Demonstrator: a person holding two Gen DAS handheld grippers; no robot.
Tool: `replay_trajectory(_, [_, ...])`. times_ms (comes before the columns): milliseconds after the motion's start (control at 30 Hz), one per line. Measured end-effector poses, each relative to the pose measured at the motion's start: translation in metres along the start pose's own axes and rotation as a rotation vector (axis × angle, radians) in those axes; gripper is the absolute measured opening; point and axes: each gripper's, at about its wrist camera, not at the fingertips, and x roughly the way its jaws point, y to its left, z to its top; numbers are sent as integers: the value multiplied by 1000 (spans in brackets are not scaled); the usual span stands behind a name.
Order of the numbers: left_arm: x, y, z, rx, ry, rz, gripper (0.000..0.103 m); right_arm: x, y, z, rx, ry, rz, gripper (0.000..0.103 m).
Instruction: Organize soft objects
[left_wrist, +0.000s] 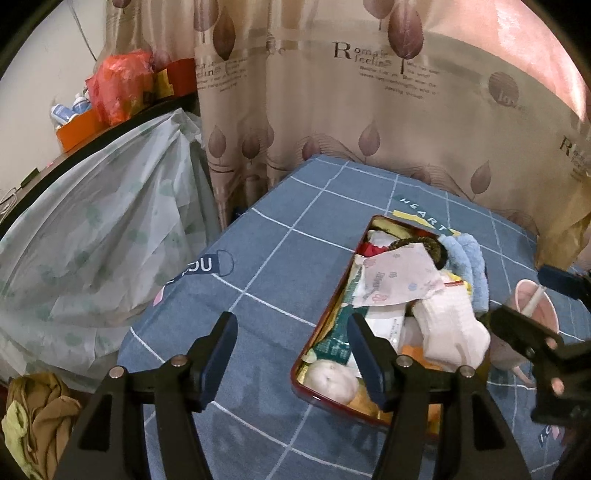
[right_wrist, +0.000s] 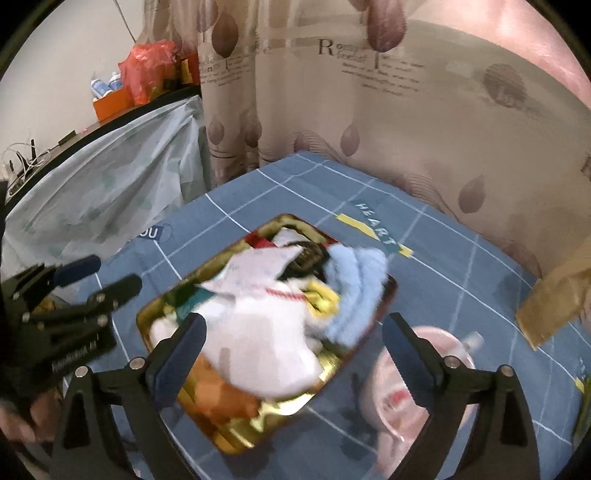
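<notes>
Black and blue, my left gripper (left_wrist: 291, 350) and right gripper (right_wrist: 293, 354) both gape wide, holding nothing. Under them lies a blue checked bedsheet (left_wrist: 280, 236), with a leaf-print curtain (left_wrist: 332, 110) behind. Only the right view shows the whole pink bowl (right_wrist: 417, 373). The tin (right_wrist: 236, 439), piled with socks (right_wrist: 258, 332) and a blue cloth (right_wrist: 354, 291), sits just ahead of my right fingers.

Motion is blurring the white cloth (right_wrist: 258, 332) and tin (right_wrist: 236, 439) in the right view; the pink cup (right_wrist: 399, 398) is lying partly behind a finger.
</notes>
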Motion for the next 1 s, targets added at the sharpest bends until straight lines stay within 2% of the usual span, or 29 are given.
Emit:
replay_trajectory(233, [-5,-16,-7,61,5,-18,63,-29,-11,-27,27,-16,-33,99])
replay_trajectory(533, [-14,-36,-18,112,-1,-67,63,-53,-3,-59,51,-43,-101,99])
replay_trajectory(1000, [-16,-50,-26,145,7,-90,63,-44,-5,-82,105,-14,-129,100])
